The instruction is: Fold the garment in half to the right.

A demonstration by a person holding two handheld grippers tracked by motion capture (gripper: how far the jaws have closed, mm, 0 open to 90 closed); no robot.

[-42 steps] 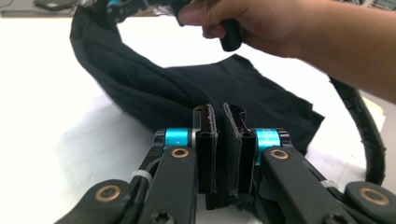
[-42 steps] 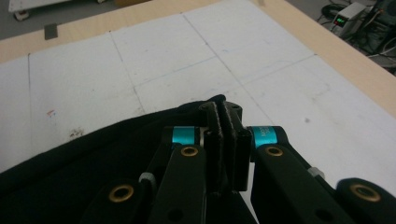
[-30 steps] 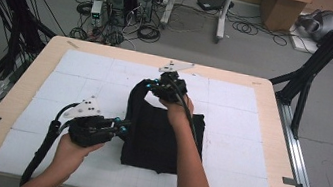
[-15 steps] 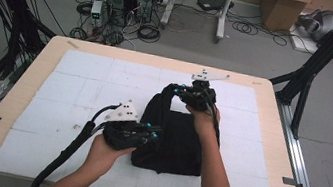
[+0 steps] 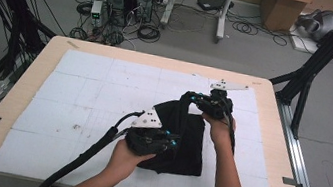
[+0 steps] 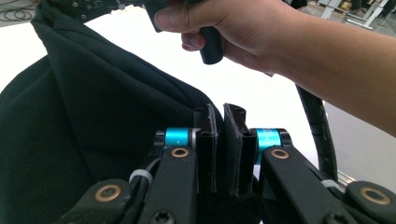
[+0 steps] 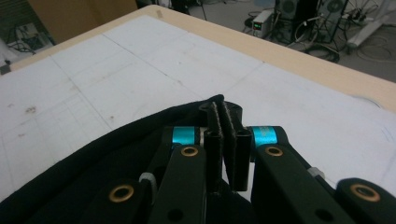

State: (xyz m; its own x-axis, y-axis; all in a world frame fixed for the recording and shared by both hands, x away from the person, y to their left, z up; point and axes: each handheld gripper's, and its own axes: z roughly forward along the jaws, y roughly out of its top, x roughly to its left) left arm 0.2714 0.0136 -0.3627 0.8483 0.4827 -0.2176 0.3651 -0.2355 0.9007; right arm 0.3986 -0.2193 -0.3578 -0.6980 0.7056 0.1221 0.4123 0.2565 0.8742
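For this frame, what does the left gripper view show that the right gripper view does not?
Left gripper view alone: the person's other hand gripping a dark handle above the black garment, with a cable trailing beside the forearm.

Right gripper view alone: the wooden table edge, the white gridded mat, and computer equipment on the floor beyond.

Both: a pair of black jaws pressed together on a fold of the black garment, the left gripper in its view and the right gripper in its own, each with blue fittings beside the jaws.

A light wooden table (image 5: 273, 141) carries a white gridded mat (image 5: 93, 97) (smudged in places); a black garment (image 5: 186, 147), apparently partly lifted, lies right of centre.
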